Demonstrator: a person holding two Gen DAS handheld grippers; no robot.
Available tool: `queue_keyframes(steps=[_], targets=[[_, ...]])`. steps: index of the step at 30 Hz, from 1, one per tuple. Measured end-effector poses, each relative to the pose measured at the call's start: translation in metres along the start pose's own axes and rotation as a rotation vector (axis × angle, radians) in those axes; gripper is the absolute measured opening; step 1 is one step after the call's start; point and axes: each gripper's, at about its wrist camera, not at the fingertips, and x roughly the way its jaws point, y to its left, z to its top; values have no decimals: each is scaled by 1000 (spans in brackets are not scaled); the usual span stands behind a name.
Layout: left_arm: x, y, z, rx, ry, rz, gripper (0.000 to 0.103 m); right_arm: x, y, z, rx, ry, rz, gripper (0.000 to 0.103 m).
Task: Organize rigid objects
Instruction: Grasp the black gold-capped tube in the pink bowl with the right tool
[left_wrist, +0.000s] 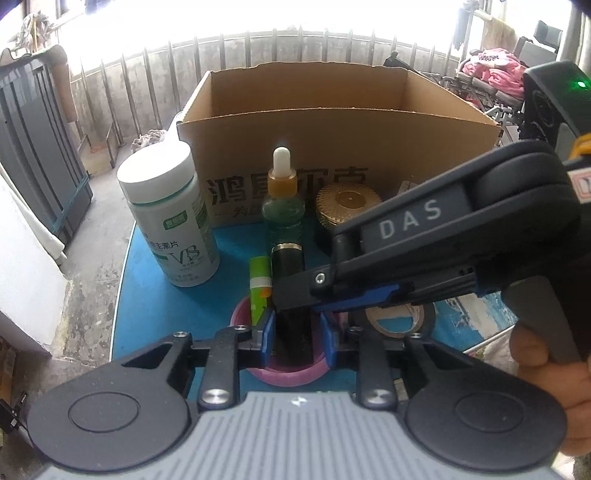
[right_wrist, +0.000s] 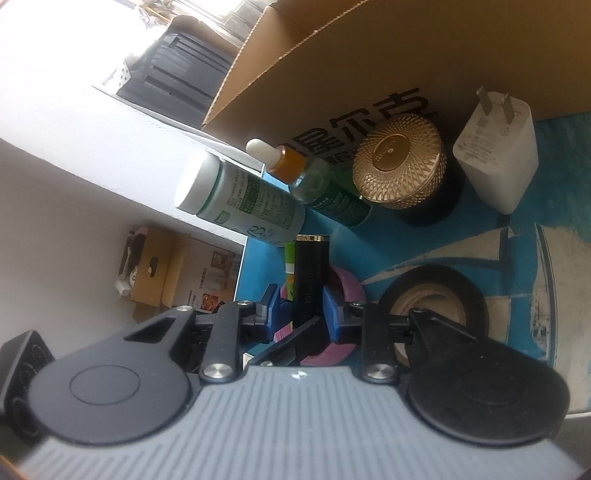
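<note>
A black tube with a gold band stands upright inside a pink ring on the blue table top. My left gripper is shut on the tube low down, one blue pad on each side. My right gripper reaches in from the right and is shut on the same tube a little higher. One left finger shows below the right jaws. A green stick leans in the ring just left of the tube.
An open cardboard box stands behind. In front of it are a white pill bottle, a dropper bottle, a gold-lidded jar and a white charger. A black tape roll lies right of the ring. A hand holds the right gripper.
</note>
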Motion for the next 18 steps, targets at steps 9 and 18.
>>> queue_keyframes(steps=[9, 18], targets=[[-2, -4, -1, 23, 7, 7, 31, 14, -7, -7, 49, -5, 15, 21], [-3, -5, -2, 22, 33, 5, 29, 3, -14, -11, 58, -39, 80, 21]])
